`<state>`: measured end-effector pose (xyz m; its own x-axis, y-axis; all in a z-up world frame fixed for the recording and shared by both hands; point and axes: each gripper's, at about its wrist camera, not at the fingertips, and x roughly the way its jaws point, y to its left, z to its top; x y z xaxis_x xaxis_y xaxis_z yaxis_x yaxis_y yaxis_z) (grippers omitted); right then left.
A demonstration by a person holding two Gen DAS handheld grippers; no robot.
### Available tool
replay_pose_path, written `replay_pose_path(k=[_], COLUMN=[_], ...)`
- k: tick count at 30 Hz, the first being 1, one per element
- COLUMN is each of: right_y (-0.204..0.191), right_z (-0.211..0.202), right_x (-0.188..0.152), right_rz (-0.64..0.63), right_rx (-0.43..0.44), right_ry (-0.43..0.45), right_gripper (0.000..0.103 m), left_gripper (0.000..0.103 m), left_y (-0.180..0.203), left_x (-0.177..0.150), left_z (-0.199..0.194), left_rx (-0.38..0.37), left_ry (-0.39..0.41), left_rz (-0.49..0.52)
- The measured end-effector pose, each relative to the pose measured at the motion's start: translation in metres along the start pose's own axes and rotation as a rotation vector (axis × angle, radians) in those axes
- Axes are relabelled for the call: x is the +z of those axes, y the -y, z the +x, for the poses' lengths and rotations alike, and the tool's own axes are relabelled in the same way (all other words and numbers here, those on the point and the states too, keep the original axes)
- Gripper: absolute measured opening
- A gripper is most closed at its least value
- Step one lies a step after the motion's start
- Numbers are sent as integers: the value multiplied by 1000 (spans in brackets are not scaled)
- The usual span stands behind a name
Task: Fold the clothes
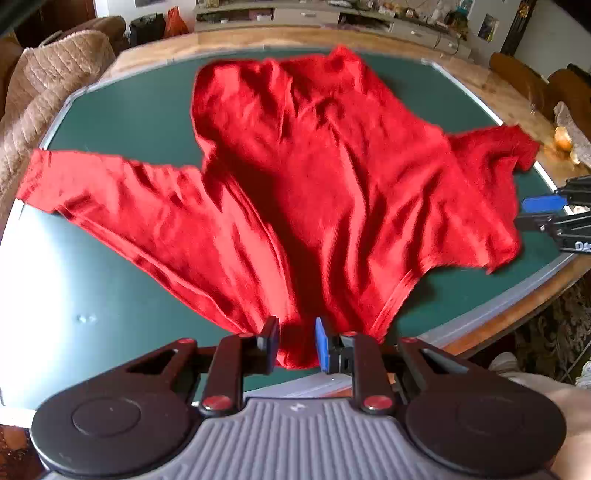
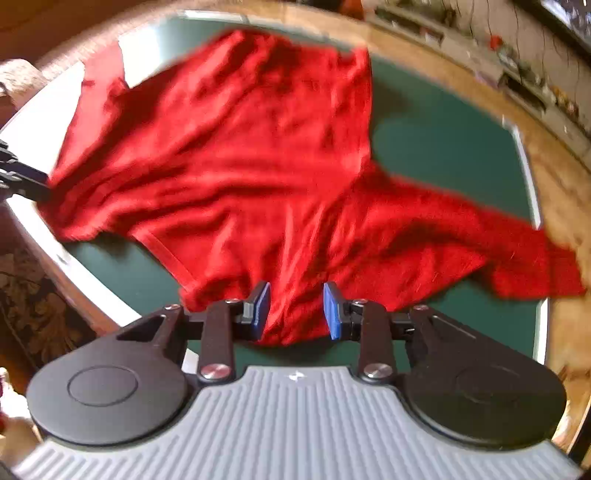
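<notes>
- Red long-sleeved shirt lies spread and rumpled on green table mat; body mid-mat, sleeves fanned out to both sides.
- Edges: L sleeve end reaches mat's left rim; R sleeve end lies at mat's right rim, over the wooden table border. Bare green mat shows beyond shirt at far corners and near-left.
- Left gripper: fingers part-open, bunched red cloth between pads; can't tell if pinched.
- Right gripper: fingers set wider, cloth edge lying between pads, not clamped.
- Left view only: quilted brown sofa at left, cluttered shelf unit behind table, right gripper's blue pad at shirt's right edge.
- Right view only: patterned rug below table edge; view is blurred.
</notes>
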<state>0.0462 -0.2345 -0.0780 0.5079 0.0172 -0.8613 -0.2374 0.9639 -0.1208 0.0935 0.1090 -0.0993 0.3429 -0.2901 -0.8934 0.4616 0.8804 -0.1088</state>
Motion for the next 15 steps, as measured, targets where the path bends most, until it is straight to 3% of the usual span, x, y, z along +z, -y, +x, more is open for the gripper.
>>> replay_pose_path(k=[2, 5, 9, 13, 15], right_y=[0, -1, -2, 5, 13], right_z=[-33, -91, -170, -239, -267], right_x=[13, 36, 70, 108, 128], right_rz=[-9, -37, -92, -93, -76], right_rx=[13, 50, 72, 119, 144], right_ry=[57, 147, 252, 316, 332], right_gripper=[37, 37, 37, 38, 45], left_gripper=[24, 34, 38, 50, 55], left_y=[-1, 1, 9, 19, 24], left_x=[10, 29, 60, 95, 114], left_z=[-25, -70, -138, -187, -206], left_rx=[-15, -22, -29, -64, -73], left_ry=[29, 92, 175, 219, 221], left_rz=[5, 31, 82, 83, 70])
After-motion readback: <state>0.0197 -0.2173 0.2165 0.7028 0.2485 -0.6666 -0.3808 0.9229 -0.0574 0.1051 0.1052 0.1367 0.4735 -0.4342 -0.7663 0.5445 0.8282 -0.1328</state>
